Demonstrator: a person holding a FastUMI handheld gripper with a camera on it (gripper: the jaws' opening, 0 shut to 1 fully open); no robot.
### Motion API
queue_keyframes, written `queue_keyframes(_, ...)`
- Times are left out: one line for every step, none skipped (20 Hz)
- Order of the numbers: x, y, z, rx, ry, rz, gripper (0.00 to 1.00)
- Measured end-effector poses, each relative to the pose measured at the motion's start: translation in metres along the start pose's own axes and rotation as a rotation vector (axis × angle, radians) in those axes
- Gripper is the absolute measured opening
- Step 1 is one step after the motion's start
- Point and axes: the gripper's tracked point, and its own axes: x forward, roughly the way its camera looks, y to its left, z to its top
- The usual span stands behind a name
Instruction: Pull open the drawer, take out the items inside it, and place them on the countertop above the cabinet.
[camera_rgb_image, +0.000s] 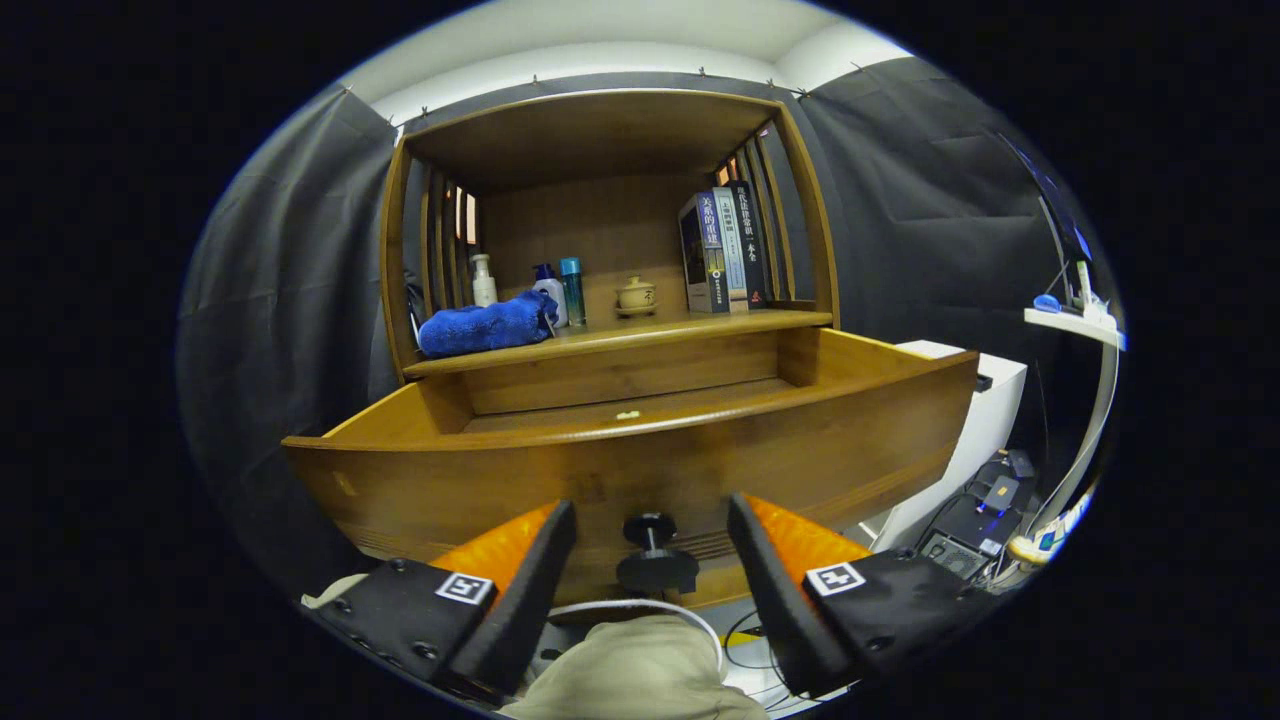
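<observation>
The drawer (640, 455) is pulled out of the wooden cabinet (600, 130), its front panel facing the claw (650, 545). The claw is spread wide, one finger on each side of the drawer's dark knob (655, 560) and neither touching it. Little of the drawer's floor can be seen over the front panel; a small pale scrap (628, 414) lies on it near the back.

Above the drawer, on the worktop (700, 325), a rolled blue towel (487, 325) lies toward one end. Behind the towel stand a white pump bottle (483, 281), a white bottle with a blue cap (549, 292) and a teal can (572, 290). Beside those sits a small lidded cup on a saucer (636, 295), then a row of upright books (722, 250) against the slatted side.

Beyond the drawer's far end are a white box (985, 410), cables and electronics (975, 520) on the floor, and a white stand (1090, 400).
</observation>
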Motion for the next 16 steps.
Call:
queue_keyframes(-0.001,0.004,0.006,-0.006,-0.002,0.011,1.00)
queue_keyframes(-0.004,0.007,0.012,-0.013,-0.006,0.015,1.00)
queue_keyframes(-0.007,0.007,0.020,-0.017,-0.013,0.016,1.00)
queue_keyframes(-0.009,0.009,0.029,-0.016,-0.021,0.024,1.00)
queue_keyframes(-0.010,0.012,0.038,-0.014,-0.031,0.032,1.00)
queue_keyframes(-0.011,0.014,0.048,-0.012,-0.036,0.036,1.00)
queue_keyframes(-0.010,0.017,0.056,-0.007,-0.038,0.047,0.99)
queue_keyframes(-0.009,0.020,0.068,-0.001,-0.048,0.051,0.99)
queue_keyframes(-0.006,0.019,0.077,0.002,-0.051,0.048,0.99)
queue_keyframes(-0.002,0.019,0.084,0.005,-0.050,0.046,0.99)
queue_keyframes(0.004,0.020,0.093,0.011,-0.049,0.048,0.99)
queue_keyframes(0.012,0.021,0.100,0.021,-0.048,0.049,0.98)
queue_keyframes(0.019,0.019,0.107,0.033,-0.037,0.042,0.98)
queue_keyframes(0.029,0.019,0.113,0.049,-0.022,0.036,0.98)
queue_keyframes(0.039,0.017,0.115,0.066,-0.001,0.027,0.99)
queue_keyframes(0.049,0.015,0.115,0.082,0.023,0.021,0.98)
